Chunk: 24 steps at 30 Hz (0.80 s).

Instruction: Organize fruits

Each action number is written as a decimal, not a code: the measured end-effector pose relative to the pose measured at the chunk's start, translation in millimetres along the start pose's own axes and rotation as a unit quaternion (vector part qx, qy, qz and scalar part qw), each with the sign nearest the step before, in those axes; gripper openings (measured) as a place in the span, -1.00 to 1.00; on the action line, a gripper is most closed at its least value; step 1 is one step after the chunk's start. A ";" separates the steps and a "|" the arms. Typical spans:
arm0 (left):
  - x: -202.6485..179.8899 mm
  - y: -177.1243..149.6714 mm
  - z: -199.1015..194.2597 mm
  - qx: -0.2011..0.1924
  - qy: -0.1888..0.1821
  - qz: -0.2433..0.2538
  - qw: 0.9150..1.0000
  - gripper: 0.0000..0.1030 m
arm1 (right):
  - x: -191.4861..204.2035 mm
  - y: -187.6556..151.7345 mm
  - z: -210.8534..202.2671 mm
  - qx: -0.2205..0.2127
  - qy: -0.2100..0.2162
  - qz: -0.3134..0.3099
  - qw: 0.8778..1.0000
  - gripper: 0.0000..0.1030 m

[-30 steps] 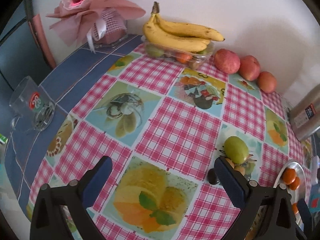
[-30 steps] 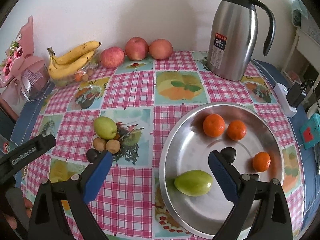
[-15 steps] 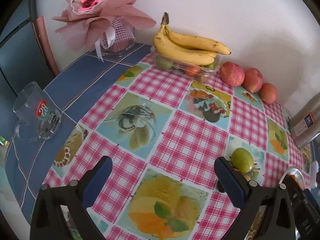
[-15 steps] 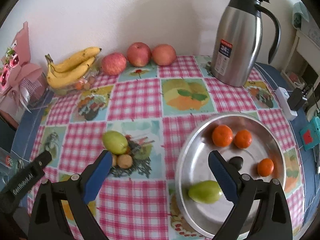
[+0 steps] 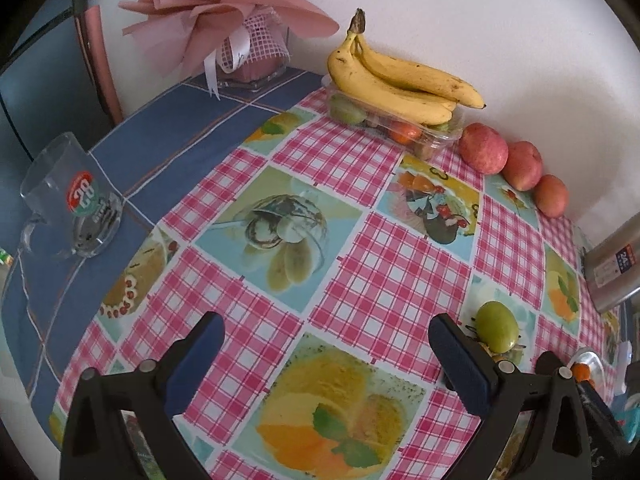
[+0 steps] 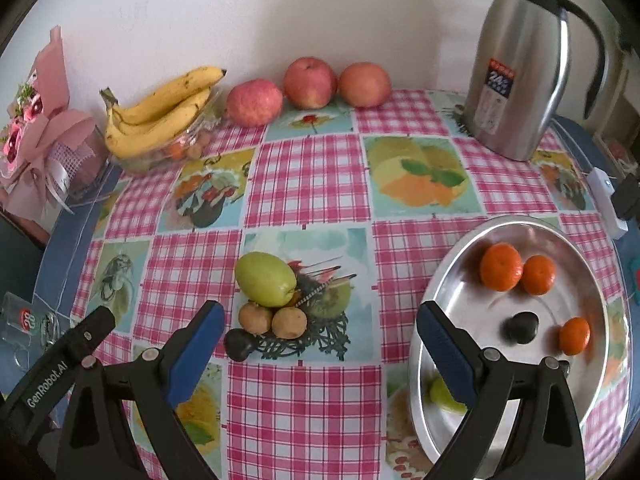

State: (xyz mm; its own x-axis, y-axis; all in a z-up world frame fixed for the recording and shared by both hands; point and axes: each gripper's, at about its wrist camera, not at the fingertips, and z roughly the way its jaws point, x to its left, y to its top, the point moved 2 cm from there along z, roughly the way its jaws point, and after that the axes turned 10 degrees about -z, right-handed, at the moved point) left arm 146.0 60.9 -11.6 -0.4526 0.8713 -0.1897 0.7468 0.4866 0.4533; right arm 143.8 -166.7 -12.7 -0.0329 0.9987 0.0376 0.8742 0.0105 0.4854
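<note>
Both tools are spread wide with nothing between their blue pads: the right gripper (image 6: pixel 320 344) hangs over the checked tablecloth (image 6: pixel 308 176), and so does the left gripper (image 5: pixel 326 350). Take the steel tray (image 6: pixel 452 280) as the landmark. In it lie three oranges (image 6: pixel 501 267), a dark fruit (image 6: pixel 520 327) and a green fruit (image 6: pixel 442 394) (half hidden behind the right finger). Left of the tray, on the cloth, sits a green mango (image 6: pixel 266 279) touching two small brown fruits (image 6: pixel 272 320) – a dark one (image 6: pixel 238 345) just beside them. Beyond the tray, along the wall: three apples (image 6: pixel 310 82), bananas (image 6: pixel 160 110) atop a clear box, and a steel flask (image 6: pixel 520 68).
</note>
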 end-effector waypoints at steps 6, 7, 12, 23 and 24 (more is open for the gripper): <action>-3.9 -2.4 7.8 0.016 -0.020 -0.023 0.999 1.00 | -6.7 5.8 4.8 0.006 0.001 -0.005 1.000 0.88; -6.7 -3.1 8.2 0.014 -0.021 -0.019 0.999 1.00 | -8.0 5.7 4.9 0.005 0.001 -0.005 1.000 0.88; -17.4 -7.3 10.4 0.013 -0.021 -0.002 1.000 1.00 | -13.4 3.8 6.8 0.009 0.001 -0.003 1.000 0.88; -29.6 -10.5 11.0 -0.001 -0.042 0.004 0.999 1.00 | -27.1 4.0 5.2 0.001 0.005 0.010 1.000 0.88; -30.6 -10.4 11.8 0.000 -0.042 0.004 0.999 1.00 | -29.9 4.0 5.3 0.003 0.007 0.015 1.000 0.88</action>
State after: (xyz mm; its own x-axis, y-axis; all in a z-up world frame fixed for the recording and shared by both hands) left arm 157.8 29.9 -20.8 -0.4044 0.8771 -0.2591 0.7504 0.4802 0.4543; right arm 150.8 -196.3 -16.6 -0.0140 0.9978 0.0643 0.8780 -0.0185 0.4782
